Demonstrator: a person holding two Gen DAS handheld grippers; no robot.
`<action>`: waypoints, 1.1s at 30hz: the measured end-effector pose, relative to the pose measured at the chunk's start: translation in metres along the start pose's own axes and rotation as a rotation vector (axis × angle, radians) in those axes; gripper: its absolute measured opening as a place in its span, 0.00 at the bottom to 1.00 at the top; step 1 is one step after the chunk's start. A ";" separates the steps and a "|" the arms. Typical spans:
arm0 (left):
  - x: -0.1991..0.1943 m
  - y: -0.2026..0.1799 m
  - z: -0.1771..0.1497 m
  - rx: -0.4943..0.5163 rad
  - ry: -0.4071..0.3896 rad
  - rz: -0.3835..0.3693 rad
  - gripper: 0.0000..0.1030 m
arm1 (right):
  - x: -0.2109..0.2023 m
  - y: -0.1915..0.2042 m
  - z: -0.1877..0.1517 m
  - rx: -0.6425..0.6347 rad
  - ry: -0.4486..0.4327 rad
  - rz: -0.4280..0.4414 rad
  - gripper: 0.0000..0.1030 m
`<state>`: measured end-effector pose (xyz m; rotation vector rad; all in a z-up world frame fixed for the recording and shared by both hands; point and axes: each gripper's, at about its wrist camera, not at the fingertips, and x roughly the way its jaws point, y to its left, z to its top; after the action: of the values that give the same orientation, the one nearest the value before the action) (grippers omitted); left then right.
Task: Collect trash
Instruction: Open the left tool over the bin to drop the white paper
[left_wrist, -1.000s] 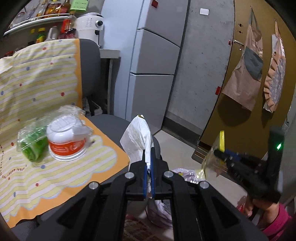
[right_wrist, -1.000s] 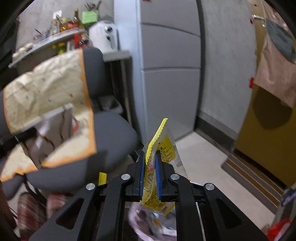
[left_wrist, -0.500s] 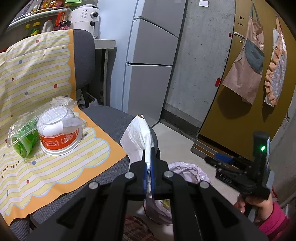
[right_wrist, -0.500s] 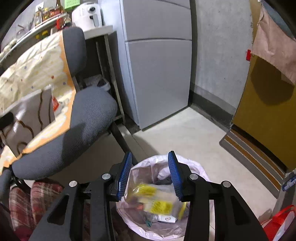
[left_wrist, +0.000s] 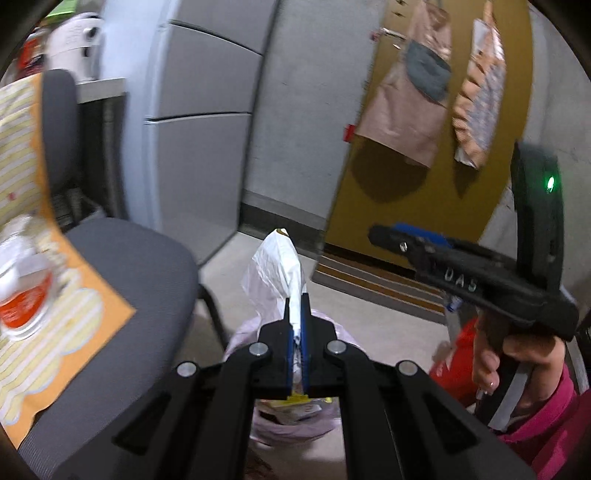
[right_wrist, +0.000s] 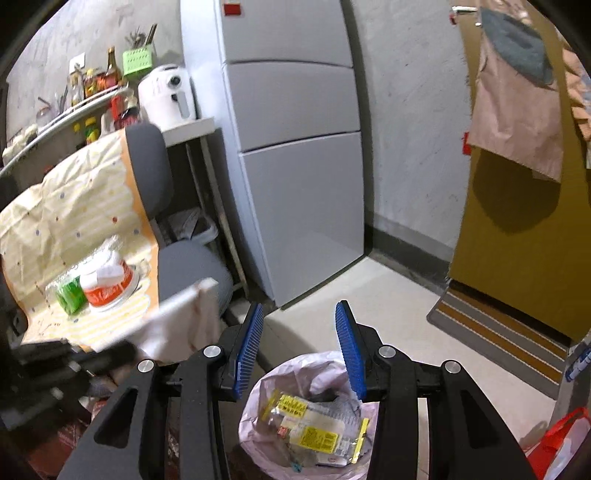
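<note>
Two risks stand out. The white crumpled wrapper (left_wrist: 282, 273), clamped between the closed left tongs (left_wrist: 296, 332), sits above the near rim of the trash bin (right_wrist: 255, 410), not squarely over its mouth; if it is let go from this spot, so light a sheet could drift and land on the floor or against the grey chair (left_wrist: 122, 266). The right tongs (right_wrist: 300, 345) hang spread wide and empty above the same bin, so the two tools are close and could knock together over the opening. The wrapper looks thin, creased and papery, with a pointed top and a small brownish mark. On the chair's striped cloth (right_wrist: 74, 210), an orange-labelled cup (right_wrist: 109, 282) and a green packet (right_wrist: 70, 293) lie uncollected.
</note>
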<state>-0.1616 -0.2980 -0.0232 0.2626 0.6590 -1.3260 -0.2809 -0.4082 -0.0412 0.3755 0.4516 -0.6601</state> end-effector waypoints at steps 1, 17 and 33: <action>0.006 -0.003 0.001 0.011 0.008 -0.005 0.01 | 0.000 -0.003 0.000 0.002 -0.003 -0.005 0.42; 0.098 -0.023 -0.009 0.103 0.225 -0.038 0.03 | 0.010 -0.052 -0.010 0.108 0.002 -0.039 0.42; 0.076 -0.012 -0.003 0.111 0.167 0.117 0.42 | 0.003 -0.033 0.002 0.081 -0.017 -0.012 0.44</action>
<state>-0.1663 -0.3609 -0.0675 0.4993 0.7002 -1.2388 -0.2994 -0.4344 -0.0478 0.4440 0.4114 -0.6943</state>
